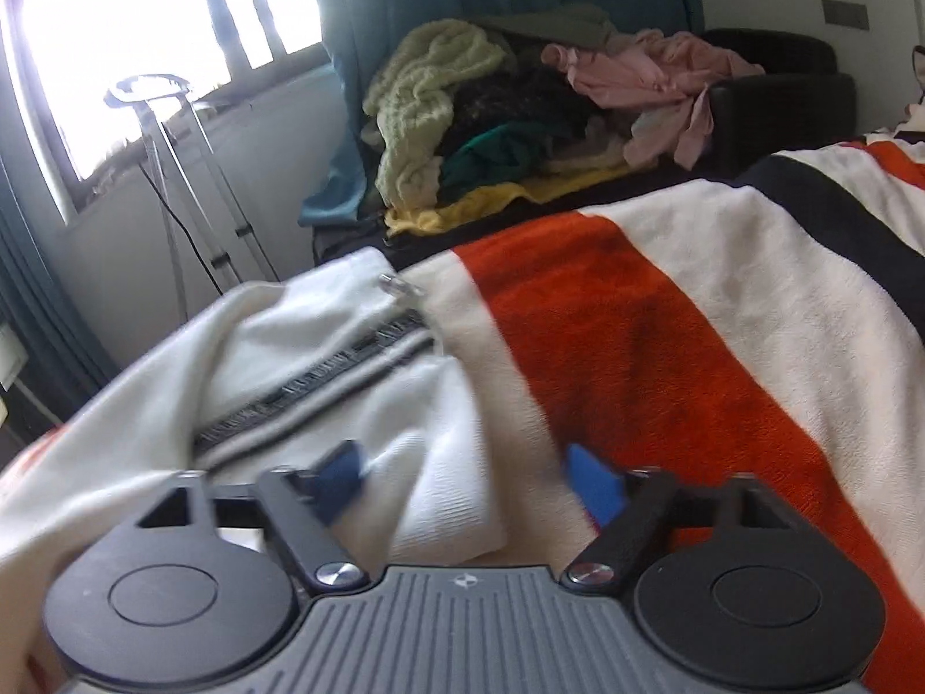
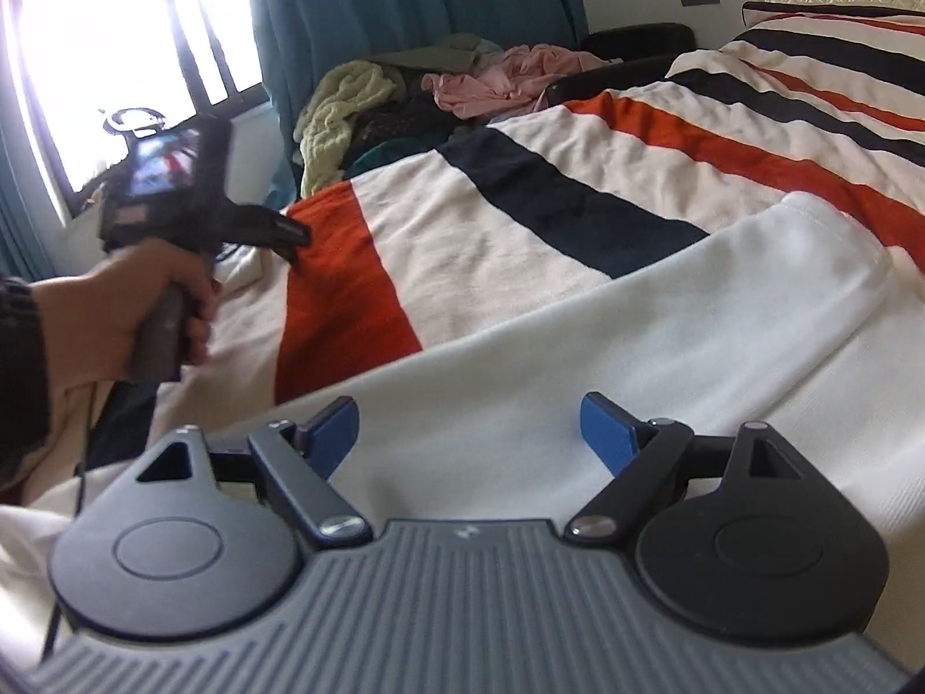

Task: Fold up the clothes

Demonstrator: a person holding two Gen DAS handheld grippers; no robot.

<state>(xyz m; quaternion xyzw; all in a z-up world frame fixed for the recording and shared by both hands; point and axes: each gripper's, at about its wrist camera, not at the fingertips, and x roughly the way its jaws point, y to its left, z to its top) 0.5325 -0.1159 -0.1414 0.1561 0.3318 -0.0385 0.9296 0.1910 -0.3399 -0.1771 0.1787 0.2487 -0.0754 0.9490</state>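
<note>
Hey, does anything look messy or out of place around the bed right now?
Yes. A heap of unfolded clothes sits jumbled on the dark chair beyond the bed. The white garment on the striped blanket lies rumpled, its zipper running askew. No damage shows.

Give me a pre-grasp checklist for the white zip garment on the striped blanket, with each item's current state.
1. Left gripper open: ok, blue fingers spread apart.
2. Right gripper open: ok, nothing between its fingers.
3. White garment within reach of both: ok, it lies under each gripper.
4. Garment flat: not ok, bunched around the zipper.
5. Striped blanket free beside the garment: ok.
6. Unfolded clothes pile kept apart: ok, it sits beyond the bed.
</note>
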